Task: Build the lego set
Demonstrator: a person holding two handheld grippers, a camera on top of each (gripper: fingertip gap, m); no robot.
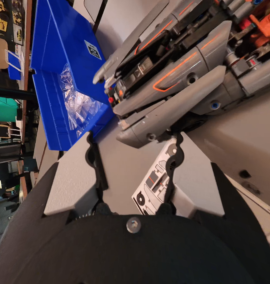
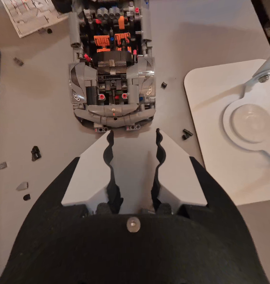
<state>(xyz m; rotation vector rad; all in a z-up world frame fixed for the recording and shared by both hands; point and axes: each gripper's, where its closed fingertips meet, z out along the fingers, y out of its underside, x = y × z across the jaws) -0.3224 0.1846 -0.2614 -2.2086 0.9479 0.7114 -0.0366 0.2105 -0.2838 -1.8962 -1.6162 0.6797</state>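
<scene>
Both tongs stand wide and hold nothing. Left tongs (image 1: pixel 133 135) hover at the side of the grey lego car (image 1: pixel 177 73), one tip near its wheel arch, above a sticker sheet (image 1: pixel 154 184) lying on the worktop (image 1: pixel 128 169); a blue bin (image 1: pixel 57 64) with clear bags sits beyond. Right tongs (image 2: pixel 133 132) point at the car's (image 2: pixel 112 95) nose, just short of the bumper. Several small loose pieces (image 2: pixel 35 151) lie scattered around, and a white base plate (image 2: pixel 223 161) lies to the right.
</scene>
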